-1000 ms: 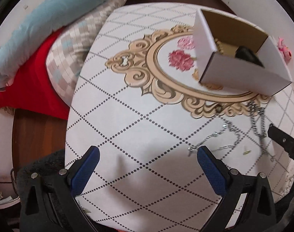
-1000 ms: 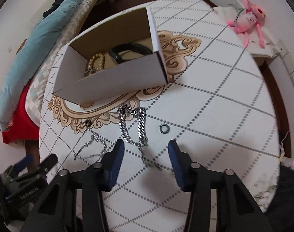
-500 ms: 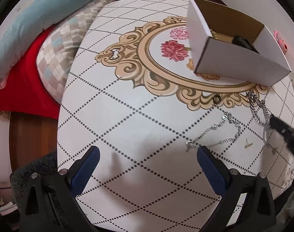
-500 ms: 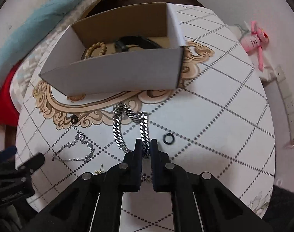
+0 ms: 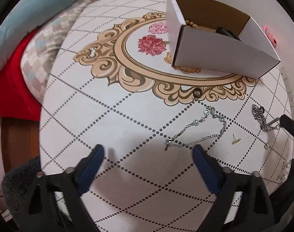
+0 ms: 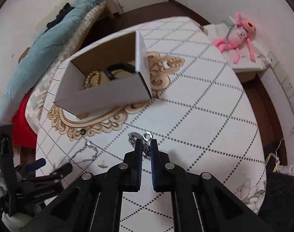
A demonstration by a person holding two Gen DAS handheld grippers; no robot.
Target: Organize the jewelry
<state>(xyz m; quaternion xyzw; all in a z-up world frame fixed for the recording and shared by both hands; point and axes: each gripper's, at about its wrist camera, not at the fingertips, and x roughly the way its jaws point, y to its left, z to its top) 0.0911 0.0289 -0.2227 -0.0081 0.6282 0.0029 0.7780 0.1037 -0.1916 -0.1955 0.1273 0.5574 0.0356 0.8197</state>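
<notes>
Two grippers are in your hands over the round table (image 5: 112, 116), and only one of them has anything. Your right gripper (image 6: 146, 150) has its fingers drawn almost together, pinching the heavy silver curb chain (image 6: 145, 148) between the blue pads; the rest of that chain trails from the fingertips toward the table just ahead. From the left wrist view you see the same chain (image 5: 262, 118) near the table's right edge, running into the black tip of that gripper (image 5: 289, 124).

Your left gripper (image 5: 147, 154) is spread wide with nothing between its fingers, low over the table's near part. Just ahead of its right fingertip (image 5: 198, 151) lies the thin silver bracelet (image 5: 201, 130), loosely looped flat on the cloth. To the right of it sit a small gold earring (image 5: 235, 140) and a second small gold piece (image 5: 266, 145) nearer the rim. A dark ring (image 5: 197, 92) rests on the gold scrollwork border, between the bracelet and the box. A pale ring (image 6: 148, 135) lies just beyond your right fingertips.

Farther back stands the open white cardboard box (image 5: 220, 58) on the printed medallion, holding a beaded bracelet (image 6: 92, 78) and a black band (image 6: 118, 70). A pink plush toy (image 6: 239, 36) lies off the table on a white ledge.
</notes>
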